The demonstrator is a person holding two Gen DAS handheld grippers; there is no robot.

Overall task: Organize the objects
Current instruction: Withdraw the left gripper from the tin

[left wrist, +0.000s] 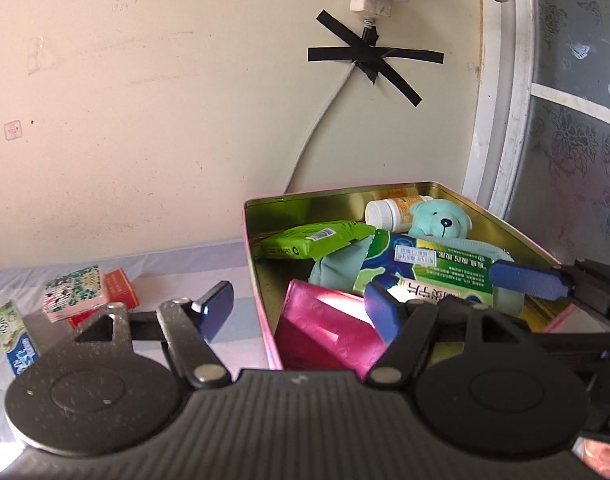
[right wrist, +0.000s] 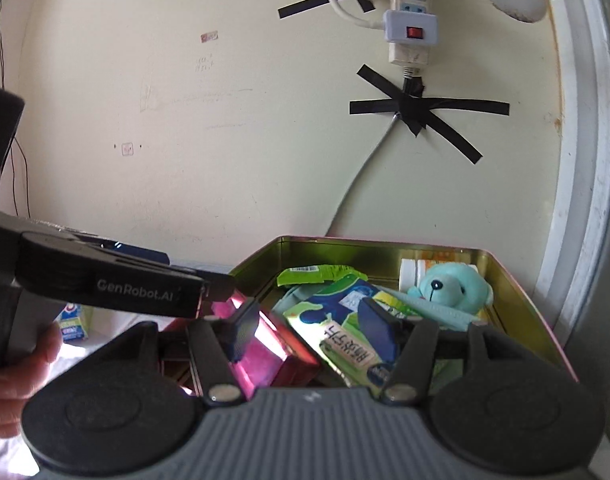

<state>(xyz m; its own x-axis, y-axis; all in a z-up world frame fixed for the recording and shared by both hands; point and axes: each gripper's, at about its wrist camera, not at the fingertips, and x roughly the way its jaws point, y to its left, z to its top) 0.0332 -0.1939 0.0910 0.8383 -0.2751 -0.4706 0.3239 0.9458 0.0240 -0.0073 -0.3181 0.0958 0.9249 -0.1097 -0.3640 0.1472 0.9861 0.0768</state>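
A pink tin [left wrist: 445,191] with a gold inside stands open on a striped cloth. In it lie a teal bear [left wrist: 441,220], a white bottle [left wrist: 385,212], a green pouch [left wrist: 313,240], a green-and-white medicine box [left wrist: 425,276] and a shiny pink box [left wrist: 325,332]. My left gripper [left wrist: 297,310] is open and straddles the tin's left wall, with one pad outside and one over the pink box. My right gripper [right wrist: 311,334] hangs open above the pink box [right wrist: 265,356] and the medicine box [right wrist: 345,344]. One of its fingers [left wrist: 525,280] reaches in from the right.
On the cloth left of the tin, a patterned box [left wrist: 75,294] rests on a red box [left wrist: 121,288], and a toothpaste carton [left wrist: 15,336] lies nearer. A hand [right wrist: 25,360] holds the left gripper. A taped cable [left wrist: 369,52] and a power strip hang on the wall behind, with a window frame [left wrist: 505,120] to the right.
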